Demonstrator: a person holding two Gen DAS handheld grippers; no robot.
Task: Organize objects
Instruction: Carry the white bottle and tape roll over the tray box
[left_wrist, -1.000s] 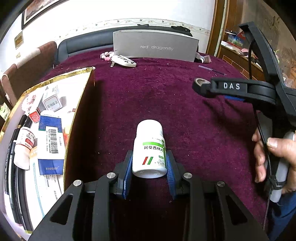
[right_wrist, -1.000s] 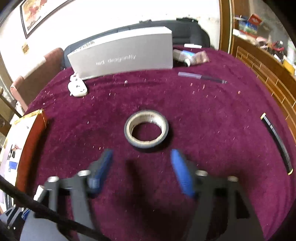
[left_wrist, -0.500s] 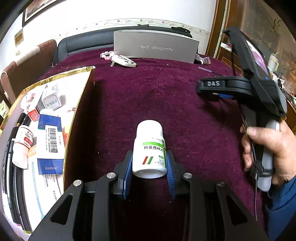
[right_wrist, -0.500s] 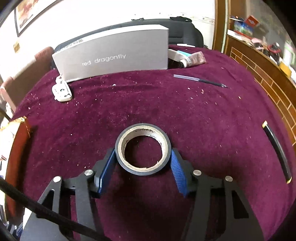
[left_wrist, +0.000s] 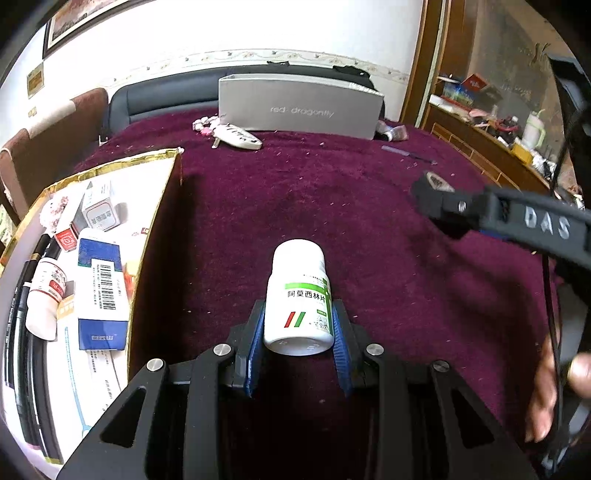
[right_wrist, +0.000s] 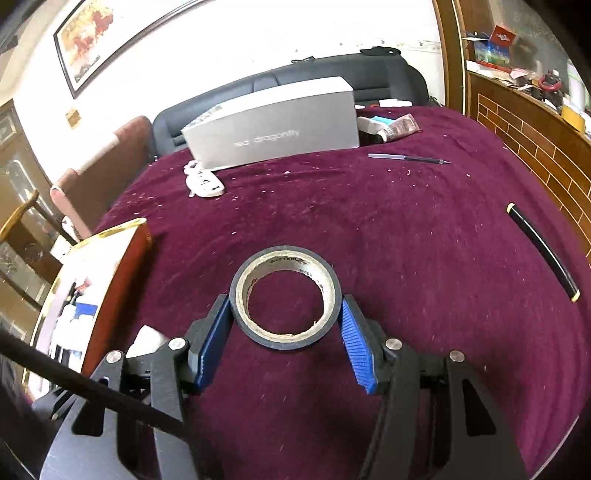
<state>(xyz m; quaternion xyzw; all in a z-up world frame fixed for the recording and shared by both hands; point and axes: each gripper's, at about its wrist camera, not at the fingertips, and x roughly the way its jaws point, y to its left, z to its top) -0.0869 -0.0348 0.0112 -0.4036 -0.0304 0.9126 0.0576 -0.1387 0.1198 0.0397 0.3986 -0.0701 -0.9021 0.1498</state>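
My left gripper (left_wrist: 299, 309) is shut on a white pill bottle (left_wrist: 298, 269) with a green label, held over the maroon cloth. My right gripper (right_wrist: 285, 301) is shut on a black tape roll (right_wrist: 288, 341); both blue pads press on its outer wall. The left wrist view shows the right gripper (left_wrist: 437, 199) at the right, with the tape roll (left_wrist: 436, 181) at its tip just above the cloth. A gold-rimmed box (left_wrist: 110, 167) at the left holds medicine cartons, a small bottle and pens; it is also in the right wrist view (right_wrist: 123, 258).
A grey "red dragonfly" box (right_wrist: 273, 129) stands at the back, with a white power strip (right_wrist: 205, 182) before it and tubes (right_wrist: 391, 127) beside it. A pen (right_wrist: 406, 158) and a black gold-tipped stick (right_wrist: 541, 251) lie to the right. A person's hand (left_wrist: 546, 387) grips the right handle.
My right gripper moved forward around the tape roll, closed on it and raised it slightly. The left gripper kept still with the bottle.
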